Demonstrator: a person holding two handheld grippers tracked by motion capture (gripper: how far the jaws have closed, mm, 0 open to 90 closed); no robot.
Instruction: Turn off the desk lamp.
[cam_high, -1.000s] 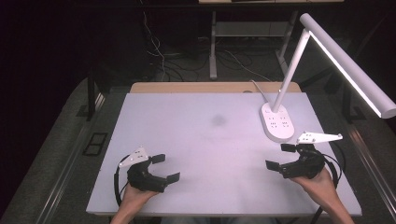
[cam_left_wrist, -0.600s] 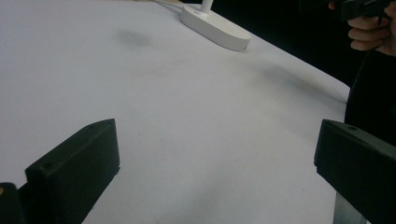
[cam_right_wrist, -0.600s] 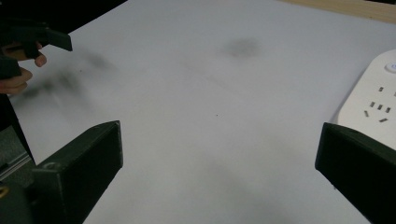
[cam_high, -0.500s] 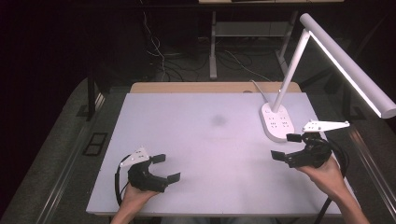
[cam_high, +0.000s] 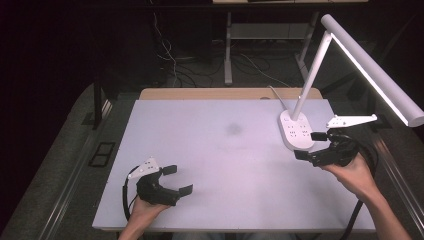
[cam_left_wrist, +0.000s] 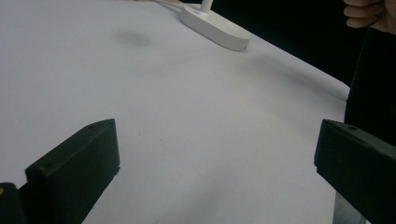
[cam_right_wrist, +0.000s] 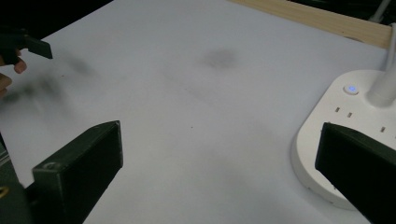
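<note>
On the white worktop (cam_high: 220, 150) the one thing standing is the desk lamp (cam_high: 320, 75), set at the far right corner with its lit head reaching out past the right edge. Your right gripper (cam_high: 315, 145) is by far the nearer one: it sits just beside the near right edge of the lamp's base (cam_high: 295, 131), jaws spread wide and holding nothing. In the right gripper view that base (cam_right_wrist: 345, 135) lies ahead and to the right, partly behind the right-hand jaw rather than between the two. Its long axis runs away from you along the worktop, with the arm rising from its far end. Your left gripper (cam_high: 175, 180) rests low at the near left, jaws likewise spread and empty, well apart from the lamp. A small blue-lit button (cam_right_wrist: 350, 88) sits on the base just beside the arm's foot.
</note>
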